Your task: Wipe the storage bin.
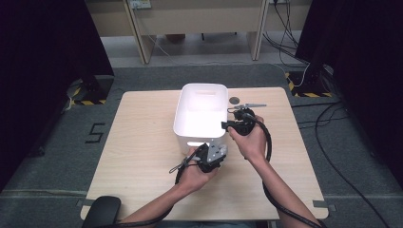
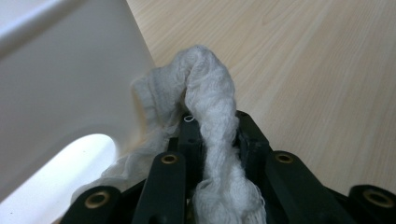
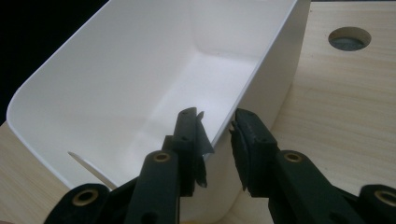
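Note:
A white plastic bin stands in the middle of the wooden table. My left gripper is at the bin's near wall, by its handle slot. In the left gripper view it is shut on a bunched white cloth that rises from between the jaws and leans on the bin. My right gripper reaches the bin's right rim from the side. In the right gripper view it has one jaw inside the bin and one outside, closed on the thin wall. The bin's inside looks bare.
A round hole in the tabletop lies just right of the bin, also seen as the hole in the right gripper view. A thin grey object lies beside it. Cables trail on the floor at the right.

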`<state>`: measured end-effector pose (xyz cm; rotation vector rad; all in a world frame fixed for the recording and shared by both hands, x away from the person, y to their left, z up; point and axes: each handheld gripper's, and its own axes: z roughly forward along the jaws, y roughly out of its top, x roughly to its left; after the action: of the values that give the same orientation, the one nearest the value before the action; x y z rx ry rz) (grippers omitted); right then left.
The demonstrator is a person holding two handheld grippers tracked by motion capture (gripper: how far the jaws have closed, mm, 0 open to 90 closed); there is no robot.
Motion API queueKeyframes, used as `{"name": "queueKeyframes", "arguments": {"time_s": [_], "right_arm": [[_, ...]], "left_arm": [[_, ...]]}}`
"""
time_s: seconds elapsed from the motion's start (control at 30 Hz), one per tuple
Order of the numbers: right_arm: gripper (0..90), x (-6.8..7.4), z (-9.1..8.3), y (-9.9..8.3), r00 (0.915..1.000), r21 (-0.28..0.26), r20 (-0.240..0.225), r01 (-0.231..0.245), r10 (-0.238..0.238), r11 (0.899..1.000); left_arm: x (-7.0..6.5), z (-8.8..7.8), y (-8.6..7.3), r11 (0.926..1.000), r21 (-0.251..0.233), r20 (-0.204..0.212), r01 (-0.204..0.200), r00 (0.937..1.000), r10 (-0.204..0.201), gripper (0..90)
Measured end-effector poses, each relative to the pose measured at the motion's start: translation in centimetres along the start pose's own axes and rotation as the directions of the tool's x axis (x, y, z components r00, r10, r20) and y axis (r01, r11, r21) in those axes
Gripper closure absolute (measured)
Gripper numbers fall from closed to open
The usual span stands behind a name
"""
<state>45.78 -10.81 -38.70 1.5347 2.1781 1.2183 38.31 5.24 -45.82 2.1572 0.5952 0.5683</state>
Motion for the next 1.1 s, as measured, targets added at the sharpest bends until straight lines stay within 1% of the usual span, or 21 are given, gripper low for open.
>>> {"name": "queueKeyframes", "arguments": {"time_s": [0.13, 0.23, 0.73, 0.77, 0.83, 0.97, 1.0, 1.1], "right_arm": [[71.6, 0.0, 0.0, 0.0, 1.0, 0.0, 0.0, 0.0, 0.0, 1.0], [71.6, 0.0, 0.0, 0.0, 1.0, 0.0, 0.0, 0.001, -0.001, 1.0], [71.7, 0.0, 0.1, 0.0, 1.0, 0.0, -0.003, 0.001, -0.001, 1.0], [71.7, 0.0, 0.1, 0.0, 1.0, 0.0, -0.003, 0.005, -0.005, 1.0], [71.6, 0.0, 0.1, 0.0, 1.0, 0.0, -0.005, -0.006, 0.006, 1.0], [71.6, 0.1, 0.1, 0.0, 1.0, 0.0, -0.004, -0.005, 0.005, 1.0], [71.3, 0.0, 0.1, 0.1, 1.0, 0.0, -0.007, 0.001, -0.001, 1.0], [70.8, 0.0, 0.1, 0.1, 1.0, 0.001, -0.009, -0.002, 0.003, 1.0]], "left_arm": [[0.0, -0.3, 0.4, 1.0, -0.01, 0.0, 0.001, 1.0, -0.001, 75.4], [0.2, -0.8, 1.0, 0.9996, -0.028, -0.006, -0.001, 1.0, 0.0, 75.4], [0.5, -1.8, 2.3, 0.9982, -0.06, -0.013, 0.004, 0.9999, -0.005, 75.3], [0.6, -1.9, 2.4, 0.9981, -0.062, -0.015, 0.002, 0.9999, -0.003, 75.3], [0.7, -2.3, 2.6, 0.9978, -0.066, -0.015, -0.001, 0.9999, 0.0, 75.3], [0.8, -2.5, 2.7, 0.9976, -0.069, -0.017, -0.004, 0.9999, 0.002, 75.3], [0.9, -2.7, 2.7, 0.9976, -0.069, -0.016, -0.01, 0.9998, 0.009, 75.1], [1.0, -3.0, 2.7, 0.9976, -0.067, -0.019, -0.019, 0.9997, 0.017, 75.1]]}}
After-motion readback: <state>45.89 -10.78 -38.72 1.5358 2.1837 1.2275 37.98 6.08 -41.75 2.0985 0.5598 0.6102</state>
